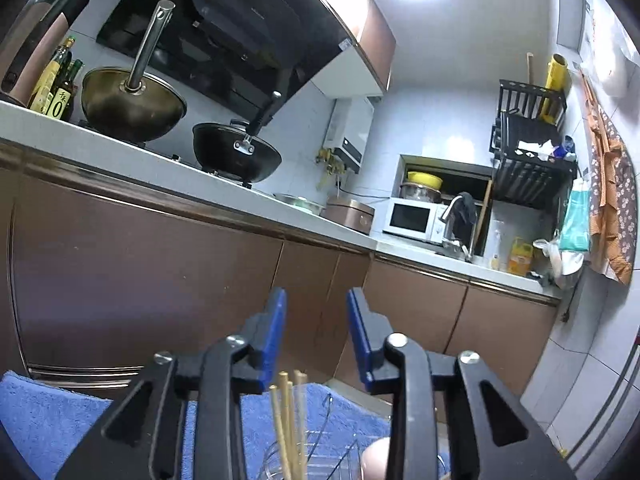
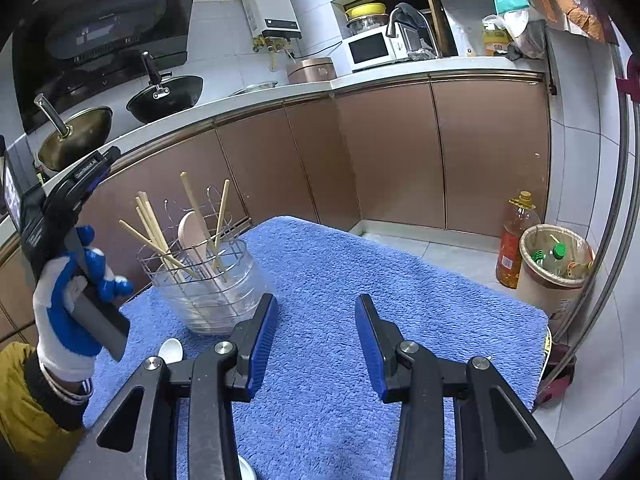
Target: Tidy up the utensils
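Note:
A clear utensil holder with a wire rack [image 2: 208, 276] stands on the blue towel [image 2: 360, 288], holding several wooden chopsticks [image 2: 154, 236] and a pink spoon [image 2: 192, 228]. A white spoon [image 2: 171, 350] lies on the towel just in front of the holder. My right gripper [image 2: 316, 340] is open and empty, above the towel to the right of the holder. My left gripper [image 1: 316, 336] is open and empty, raised above the holder; chopstick tips [image 1: 286, 408] and the pink spoon [image 1: 376, 460] show below it. The gloved hand holding the left gripper [image 2: 76, 280] appears in the right wrist view.
Brown cabinets [image 2: 360, 152] and a counter with two woks [image 2: 164, 94] lie behind the table. An oil bottle [image 2: 514, 240] and a bin [image 2: 556, 264] stand on the floor at right. A white rim [image 2: 246, 470] shows at the bottom edge.

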### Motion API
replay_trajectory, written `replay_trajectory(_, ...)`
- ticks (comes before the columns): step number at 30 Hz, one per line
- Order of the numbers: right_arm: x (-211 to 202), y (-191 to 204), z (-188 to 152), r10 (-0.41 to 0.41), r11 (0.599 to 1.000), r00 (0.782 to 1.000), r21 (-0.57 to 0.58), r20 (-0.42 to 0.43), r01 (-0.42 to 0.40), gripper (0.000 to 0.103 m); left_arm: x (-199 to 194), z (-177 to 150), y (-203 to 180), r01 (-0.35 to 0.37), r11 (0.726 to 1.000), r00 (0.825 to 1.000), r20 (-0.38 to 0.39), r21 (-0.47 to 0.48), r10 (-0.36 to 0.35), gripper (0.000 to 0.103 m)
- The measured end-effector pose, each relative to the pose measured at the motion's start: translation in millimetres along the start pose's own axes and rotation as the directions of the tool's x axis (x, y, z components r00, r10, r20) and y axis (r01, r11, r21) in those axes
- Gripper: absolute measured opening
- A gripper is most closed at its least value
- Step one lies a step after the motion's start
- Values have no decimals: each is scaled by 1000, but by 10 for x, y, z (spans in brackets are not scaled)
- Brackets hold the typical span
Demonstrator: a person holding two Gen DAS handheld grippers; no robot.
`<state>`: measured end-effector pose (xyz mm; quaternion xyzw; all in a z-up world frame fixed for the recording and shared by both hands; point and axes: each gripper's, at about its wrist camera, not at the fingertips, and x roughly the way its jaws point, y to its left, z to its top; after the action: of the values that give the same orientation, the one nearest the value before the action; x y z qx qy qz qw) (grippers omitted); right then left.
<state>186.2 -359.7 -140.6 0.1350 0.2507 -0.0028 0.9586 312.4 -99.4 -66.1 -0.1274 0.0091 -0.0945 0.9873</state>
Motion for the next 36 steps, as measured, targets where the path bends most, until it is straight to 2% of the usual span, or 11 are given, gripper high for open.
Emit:
replay_trajectory(5,-116,90,6,5,1000,1000,-17,0,-5,40,-224,114,7,20,998,993,-117,60,-13,33)
replay_trajectory(7,-190,127,1,9,1000,1000,-23,-1,-9,40,-355,118,-5,10,995,986,-165,95,5,39)
replay_trajectory(10,-275,179,-22,10,999,1000,-35,-13,-10,42,-573,74,0,1,988,960,-278,156,43,43)
replay_trajectory(14,-374,286,-79,11,999,999,-51,-39,-13,46,-834,-29,8,-23,969,924,-364,245,113,43)
replay_trajectory(24,-569,533,-234,52,996,995,-73,-89,-59,46,-1529,-166,96,-46,930,883,-421,364,208,43)
replay_trajectory(33,-736,736,-297,75,992,992,-92,-101,-84,48,-1912,-129,142,-45,922,873,-432,386,224,43)
replay_trajectory(36,-797,791,-315,81,990,992,-103,-100,-92,48,-2016,-75,161,-50,921,877,-424,386,226,43)
